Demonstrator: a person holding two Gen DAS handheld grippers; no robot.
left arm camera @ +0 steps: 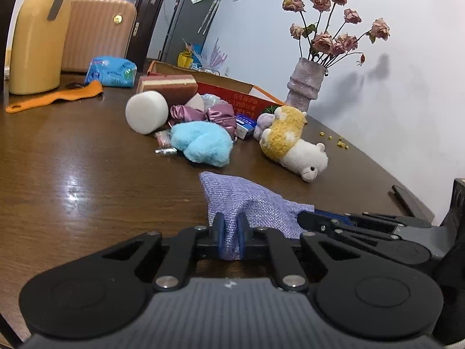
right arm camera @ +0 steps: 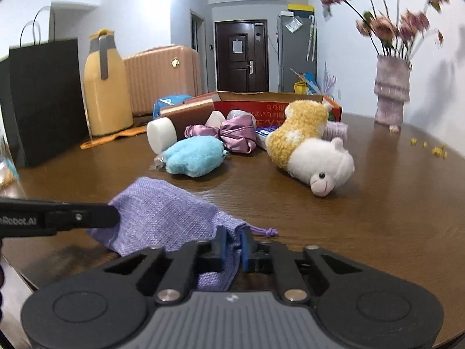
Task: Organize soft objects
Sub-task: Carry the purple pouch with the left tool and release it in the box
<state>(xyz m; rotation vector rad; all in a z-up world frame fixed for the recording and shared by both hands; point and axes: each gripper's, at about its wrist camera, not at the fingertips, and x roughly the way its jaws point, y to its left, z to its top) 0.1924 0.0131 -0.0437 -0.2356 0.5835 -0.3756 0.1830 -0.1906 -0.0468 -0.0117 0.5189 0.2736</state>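
Lilac woven pouch (right arm camera: 162, 212) — creased, drawstring knotted, pinched

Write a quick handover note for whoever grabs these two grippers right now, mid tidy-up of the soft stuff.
Left gripper: jaws shut on the purple drawstring pouch.
Right gripper: jaws shut on the same pouch, at its gathered neck end.
The pouch lies on the wooden table, near edge, held from both ends.
Behind it, loose: blue fluffy toy, alpaca plush on its side, satin scrunchies, white foam cylinder, layered sponge. The red cardboard box stands open behind them.
Done: nothing visibly sorted.
Left: all of it.
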